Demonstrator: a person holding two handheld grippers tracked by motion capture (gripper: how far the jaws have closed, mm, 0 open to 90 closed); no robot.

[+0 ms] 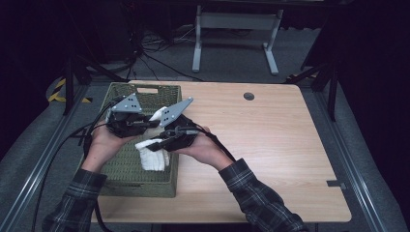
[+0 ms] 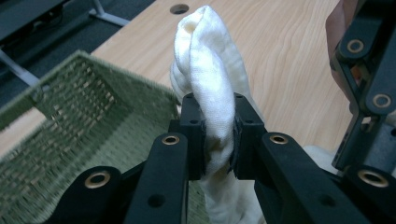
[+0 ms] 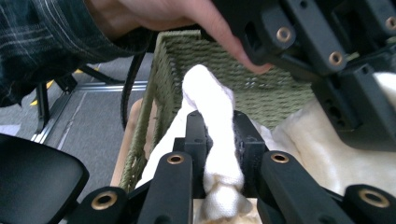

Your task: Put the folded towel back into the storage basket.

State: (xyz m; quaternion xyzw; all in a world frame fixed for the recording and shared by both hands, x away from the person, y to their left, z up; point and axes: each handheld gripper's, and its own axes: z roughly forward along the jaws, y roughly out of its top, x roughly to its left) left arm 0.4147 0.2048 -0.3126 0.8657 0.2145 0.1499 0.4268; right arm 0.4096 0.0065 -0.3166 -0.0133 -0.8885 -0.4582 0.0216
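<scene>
The left gripper (image 2: 212,135) pinches a bunched fold of white cloth (image 2: 210,70) at centre frame in its own view; the right gripper (image 3: 219,140) clamps another fold of the cloth. In the high view, both meet left of centre, holding the cloth above the green woven basket (image 1: 121,169) on the wooden table (image 1: 270,140).

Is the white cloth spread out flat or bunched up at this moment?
Bunched up. The white cloth is gathered into thick folds, pinched by the left gripper and the right gripper above the green basket.
</scene>
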